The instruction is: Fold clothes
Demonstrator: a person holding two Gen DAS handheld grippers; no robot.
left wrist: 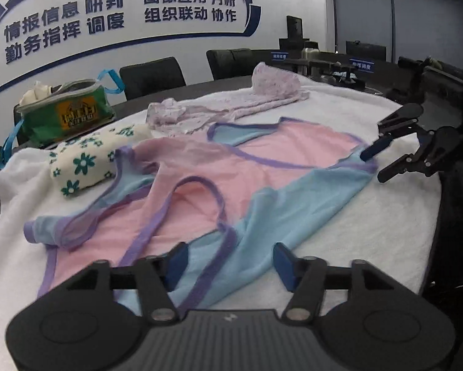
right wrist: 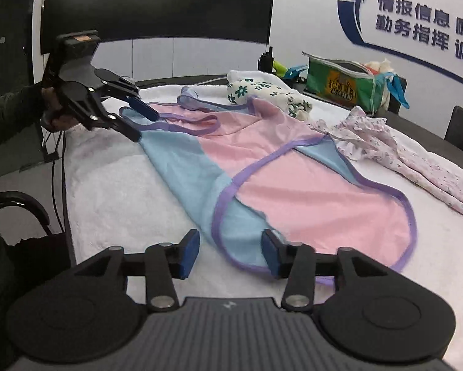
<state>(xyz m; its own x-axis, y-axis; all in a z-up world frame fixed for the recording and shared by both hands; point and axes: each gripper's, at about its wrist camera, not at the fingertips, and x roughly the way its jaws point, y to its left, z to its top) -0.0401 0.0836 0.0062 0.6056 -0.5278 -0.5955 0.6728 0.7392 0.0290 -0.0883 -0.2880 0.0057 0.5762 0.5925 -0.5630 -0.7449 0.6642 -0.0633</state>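
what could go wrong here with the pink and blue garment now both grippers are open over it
1. The pink and blue garment lies crumpled, its purple-trimmed strap looped on top; a fold now may trap it.
2. The left gripper and right gripper hang open over thin layered fabric, so a pinch may catch one layer only.
3. The floral sock bundle and the lilac printed garment sit at its edge and could be dragged along.

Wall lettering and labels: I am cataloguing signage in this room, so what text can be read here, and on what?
"情报信息 研判" / "勤务指挥 调度": blue letters on the white wall.
"图像应用 分析" / "组织联动 协作": same wall, further right.
Yellow label on the green bag: characters too blurred to read.
Two small blue desk signs: too small to read.
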